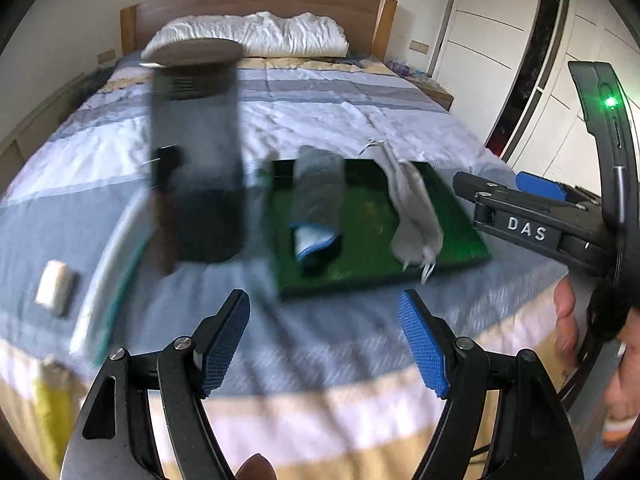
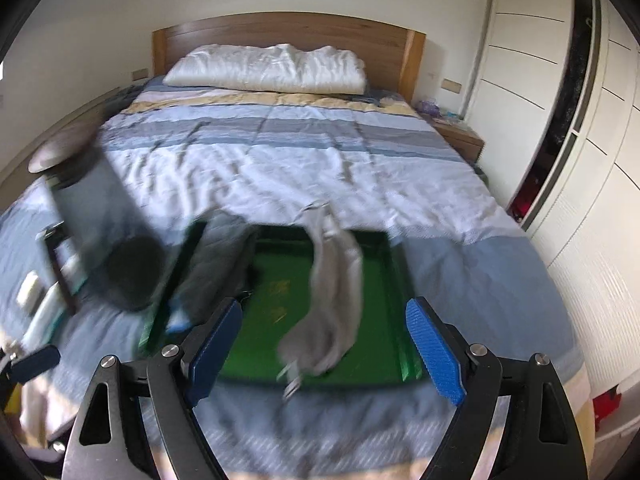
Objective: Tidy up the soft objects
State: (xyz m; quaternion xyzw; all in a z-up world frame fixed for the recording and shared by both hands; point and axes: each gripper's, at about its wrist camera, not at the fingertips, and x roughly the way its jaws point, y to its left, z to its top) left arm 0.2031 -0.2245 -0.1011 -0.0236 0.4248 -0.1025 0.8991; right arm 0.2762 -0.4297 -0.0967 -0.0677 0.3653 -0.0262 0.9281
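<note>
A green tray [image 1: 376, 240] [image 2: 372, 344] lies on the striped bed. On it lie a rolled grey and blue cloth [image 1: 318, 200] [image 2: 212, 264] at the left and a light grey drawstring pouch [image 1: 414, 208] [image 2: 336, 292] at the right. My left gripper [image 1: 324, 344] is open and empty above the bed's near edge, short of the tray. My right gripper [image 2: 326, 352] is open and empty, just over the tray's near edge with the pouch between its blue pads; it also shows at the right of the left wrist view [image 1: 516, 196].
A tall dark cylindrical device with a round flat top [image 1: 196, 152] [image 2: 100, 232] stands on the bed left of the tray. A flat white and teal item [image 1: 108, 280] and a small white block [image 1: 54, 288] lie left of it. A pillow [image 1: 256, 36] is at the headboard; wardrobes are right.
</note>
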